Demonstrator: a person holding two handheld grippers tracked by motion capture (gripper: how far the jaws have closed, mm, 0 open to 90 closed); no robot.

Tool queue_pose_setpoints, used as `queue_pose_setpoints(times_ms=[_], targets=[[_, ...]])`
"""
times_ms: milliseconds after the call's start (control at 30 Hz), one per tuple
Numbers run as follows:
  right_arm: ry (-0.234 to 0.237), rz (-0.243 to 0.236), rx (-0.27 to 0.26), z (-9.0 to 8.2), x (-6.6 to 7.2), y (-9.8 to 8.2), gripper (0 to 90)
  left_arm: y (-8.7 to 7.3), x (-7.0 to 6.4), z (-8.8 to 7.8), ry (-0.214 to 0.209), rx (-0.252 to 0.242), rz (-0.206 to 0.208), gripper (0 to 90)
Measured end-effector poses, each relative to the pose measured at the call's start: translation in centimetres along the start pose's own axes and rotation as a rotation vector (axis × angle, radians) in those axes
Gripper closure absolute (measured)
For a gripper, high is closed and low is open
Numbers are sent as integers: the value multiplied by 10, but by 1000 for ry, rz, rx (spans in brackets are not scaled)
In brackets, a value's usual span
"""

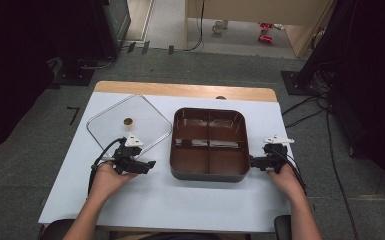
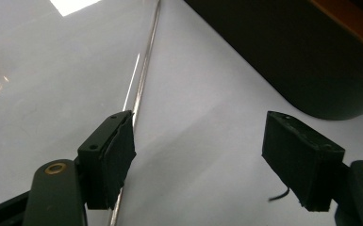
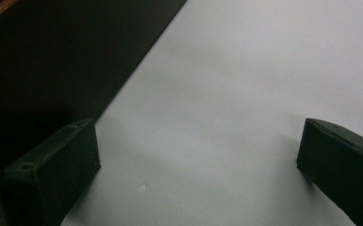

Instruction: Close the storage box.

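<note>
A brown lunch box [image 1: 209, 143] with several compartments sits in the middle of the white table, its dark outer wall [image 2: 283, 52] [image 3: 52, 61] close in both gripper views. A clear square lid [image 1: 129, 122] with a small round knob lies flat to its left; its edge [image 2: 141, 89] runs past one jaw. My left gripper [image 1: 149, 164] stands open, low over the table between lid and box, with nothing between its jaws. My right gripper [image 1: 254, 161] stands open beside the box's right wall, empty too. My left gripper [image 2: 198, 160] and right gripper [image 3: 198, 174] both show bare table in the gap.
The white table top [image 1: 180, 200] has a wooden strip [image 1: 185, 90] along its far edge. Beyond it lie grey floor, cables [image 1: 305, 107] at the right and dark stands [image 1: 75, 70] at the left. A hand holds each gripper from the near side.
</note>
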State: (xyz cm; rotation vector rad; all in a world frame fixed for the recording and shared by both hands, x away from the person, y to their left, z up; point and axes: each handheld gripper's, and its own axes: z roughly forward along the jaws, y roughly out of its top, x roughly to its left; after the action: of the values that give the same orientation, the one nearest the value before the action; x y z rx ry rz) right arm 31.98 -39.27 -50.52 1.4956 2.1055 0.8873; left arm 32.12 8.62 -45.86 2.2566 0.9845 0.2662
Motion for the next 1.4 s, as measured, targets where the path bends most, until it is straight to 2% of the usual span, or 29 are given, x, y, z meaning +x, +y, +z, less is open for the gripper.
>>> queue_pose_setpoints(times_ms=[67,267,500,1033,1400], targets=[[0,0,0,0,0,0,0,1,2,-1,-7,-8,4,304],[0,0,0,0,0,0,0,2,7,1,-26,-2,2,311],[0,0,0,0,0,0,0,4,13,1,-26,-4,-1,317],[0,1,-1,0,0,0,0,13,37,1,15,-10,-5,327],[0,0,-1,0,0,0,0,20,57,1,49,-33,-27,332]])
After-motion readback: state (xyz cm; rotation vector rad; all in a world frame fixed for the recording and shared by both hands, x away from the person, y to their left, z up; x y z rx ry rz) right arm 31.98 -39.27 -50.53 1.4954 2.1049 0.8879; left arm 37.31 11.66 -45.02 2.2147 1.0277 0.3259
